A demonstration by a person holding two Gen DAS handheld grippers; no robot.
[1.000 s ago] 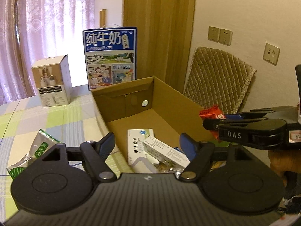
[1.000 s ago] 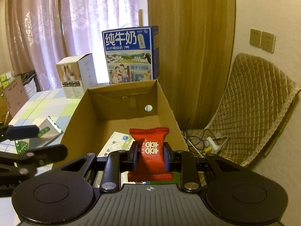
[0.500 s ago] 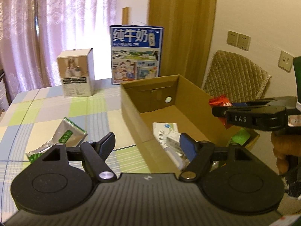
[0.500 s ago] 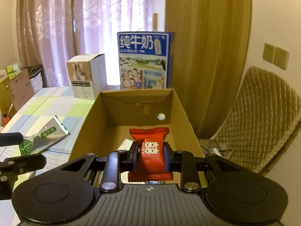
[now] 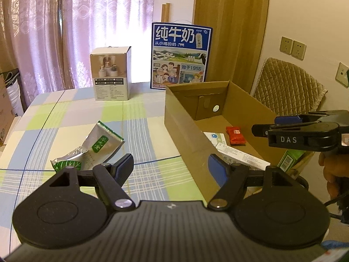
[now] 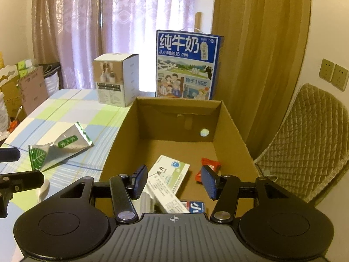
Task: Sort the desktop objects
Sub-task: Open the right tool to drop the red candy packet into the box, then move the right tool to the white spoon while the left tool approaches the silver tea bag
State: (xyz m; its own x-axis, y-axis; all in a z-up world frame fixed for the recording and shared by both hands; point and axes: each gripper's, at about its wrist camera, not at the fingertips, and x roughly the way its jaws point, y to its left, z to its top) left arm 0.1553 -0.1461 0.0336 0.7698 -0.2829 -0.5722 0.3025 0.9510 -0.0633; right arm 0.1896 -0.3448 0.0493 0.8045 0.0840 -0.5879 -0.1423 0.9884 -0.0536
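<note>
Inside the open cardboard box point(image 6: 122, 139) at the right edge of my checked tablecloth point(image 5: 65, 118), the red candy packet point(image 5: 236, 135) lies flat on the floor beside a white medicine carton point(image 6: 169, 178) printed with black characters I can only partly read. My right gripper point(image 6: 173, 182) hangs over the box with its blue-padded fingers spread wide and nothing between them; from the left wrist view its side shows the letters "DAS" in white. My left gripper point(image 5: 170, 169) hovers over the tablecloth just left of the box wall, jaws wide apart and empty. Ahead of it, on the cloth, lies a crumpled silver foil pouch point(image 5: 96, 148) with green leaf print and a green label, well apart from the box. At the far end of the table stands a blue milk carton case point(image 5: 181, 55) reading "纯牛奶", "从小喝的奶" and "1956", and left of it a white product box point(image 5: 110, 73) with a photo on its front.
</note>
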